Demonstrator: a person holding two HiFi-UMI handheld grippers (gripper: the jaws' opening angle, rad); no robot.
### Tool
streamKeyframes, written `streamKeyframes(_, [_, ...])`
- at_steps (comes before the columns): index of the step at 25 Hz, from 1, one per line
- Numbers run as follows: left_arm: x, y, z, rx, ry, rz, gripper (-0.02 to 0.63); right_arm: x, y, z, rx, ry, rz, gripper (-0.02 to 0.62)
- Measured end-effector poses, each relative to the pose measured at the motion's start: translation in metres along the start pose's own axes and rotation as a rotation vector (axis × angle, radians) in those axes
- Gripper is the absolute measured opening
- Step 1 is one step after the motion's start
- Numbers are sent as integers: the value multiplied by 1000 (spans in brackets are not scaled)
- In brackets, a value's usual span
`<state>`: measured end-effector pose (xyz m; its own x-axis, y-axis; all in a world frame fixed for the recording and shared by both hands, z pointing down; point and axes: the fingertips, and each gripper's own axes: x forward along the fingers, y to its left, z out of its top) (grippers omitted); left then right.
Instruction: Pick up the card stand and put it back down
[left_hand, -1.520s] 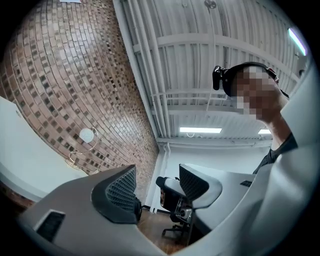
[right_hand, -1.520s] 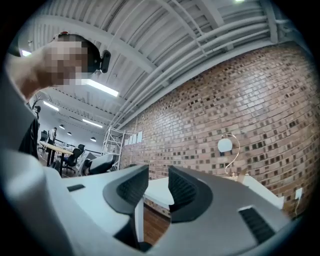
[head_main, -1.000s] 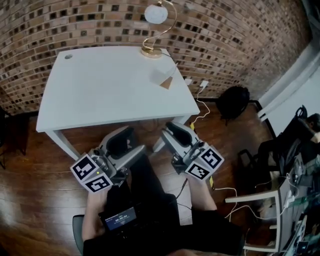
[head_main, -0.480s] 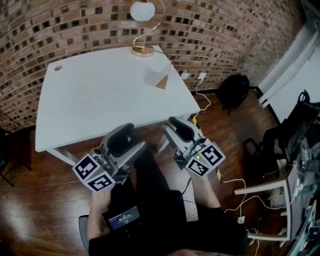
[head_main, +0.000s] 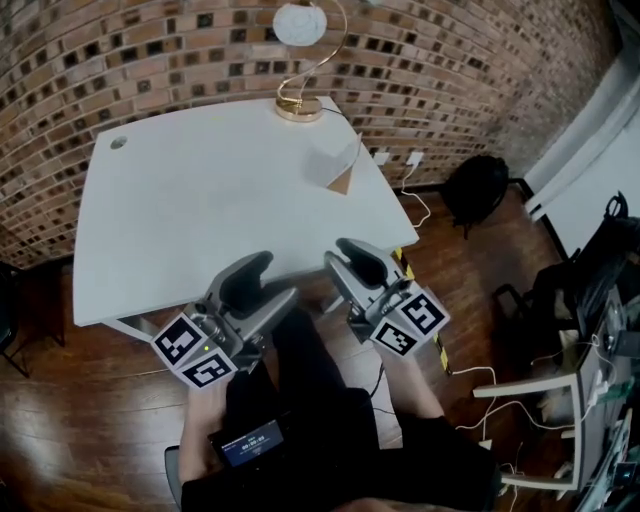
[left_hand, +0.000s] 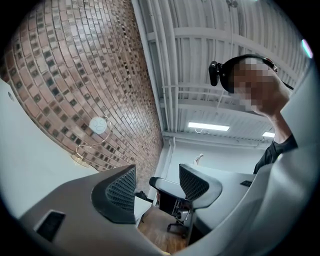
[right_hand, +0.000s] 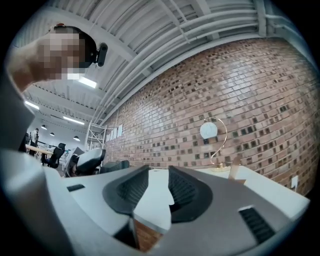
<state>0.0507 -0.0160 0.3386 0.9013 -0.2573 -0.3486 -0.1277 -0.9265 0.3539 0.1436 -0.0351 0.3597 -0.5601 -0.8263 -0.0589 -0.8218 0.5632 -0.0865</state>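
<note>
The card stand (head_main: 334, 164), a small folded tent with a white face and a tan side, sits near the right edge of the white table (head_main: 190, 210); in the right gripper view the card stand (right_hand: 234, 170) shows far off to the right. My left gripper (head_main: 266, 282) hangs open below the table's front edge, over the person's lap. Beside it, my right gripper (head_main: 343, 260) is open too. Neither holds anything. In the left gripper view my left gripper (left_hand: 157, 182) points up toward the ceiling and brick wall; my right gripper (right_hand: 158, 189) points across the tabletop.
A gold lamp with a white globe (head_main: 300, 30) stands at the table's far edge against the brick wall. A black bag (head_main: 476, 196) and white cables lie on the wood floor to the right. A phone (head_main: 250, 438) rests on the person's lap.
The head view has shifted slightly, so the table sits a little nearer the grippers. Both grippers stay low by the lap with jaws unchanged.
</note>
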Motion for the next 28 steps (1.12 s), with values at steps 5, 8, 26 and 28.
streamKeyframes(5, [8, 15, 1, 11, 15, 5, 265, 12, -13, -2, -14, -1, -33, 152])
streamKeyframes(8, [18, 23, 6, 22, 22, -5, 265, 18, -24, 0, -30, -1, -55, 152])
streamKeyframes(26, [79, 94, 24, 50, 86, -72, 265, 54, -129, -11, -49, 45, -262, 152])
streamKeyframes(28, [84, 102, 24, 51, 98, -73, 265, 57, -141, -15, -57, 62, -299, 152])
